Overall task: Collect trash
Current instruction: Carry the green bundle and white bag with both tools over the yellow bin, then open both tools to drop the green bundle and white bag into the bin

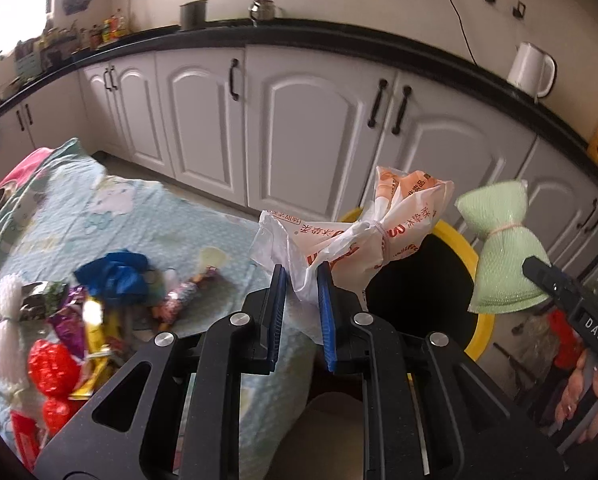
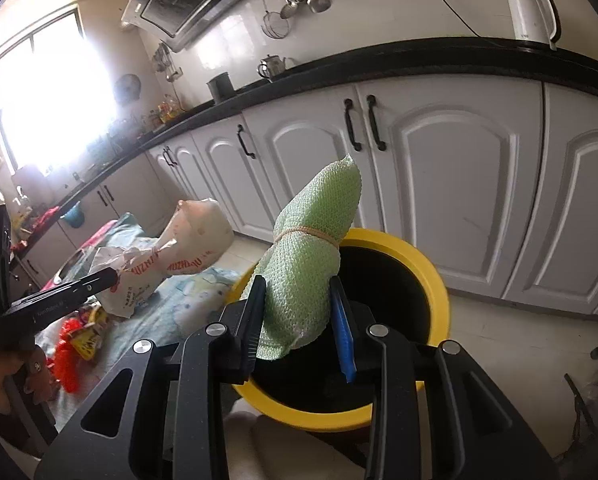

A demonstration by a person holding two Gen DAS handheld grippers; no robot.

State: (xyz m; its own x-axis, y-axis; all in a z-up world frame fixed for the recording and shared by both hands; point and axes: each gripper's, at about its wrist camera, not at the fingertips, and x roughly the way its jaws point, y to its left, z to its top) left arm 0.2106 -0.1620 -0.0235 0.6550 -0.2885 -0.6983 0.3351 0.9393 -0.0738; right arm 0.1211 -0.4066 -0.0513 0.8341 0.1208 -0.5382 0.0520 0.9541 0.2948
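My left gripper (image 1: 302, 280) is shut on a crumpled white and orange plastic bag (image 1: 363, 236), tied with a rubber band, held above the table edge beside the yellow-rimmed bin (image 1: 481, 332). My right gripper (image 2: 297, 300) is shut on a green foam net bundle (image 2: 311, 264) tied with a rubber band, held over the bin's black opening (image 2: 383, 280). The green bundle (image 1: 499, 248) and the right gripper's finger (image 1: 551, 280) also show in the left wrist view. The bag (image 2: 179, 248) and left gripper also show in the right wrist view.
A table with a light blue patterned cloth (image 1: 139, 216) holds more trash: a blue bag (image 1: 115, 272), candy wrappers (image 1: 179, 296), red net pieces (image 1: 51, 364), a white net (image 1: 7, 320). White cabinets (image 1: 307, 132) and a black countertop with a kettle (image 1: 531, 68) stand behind.
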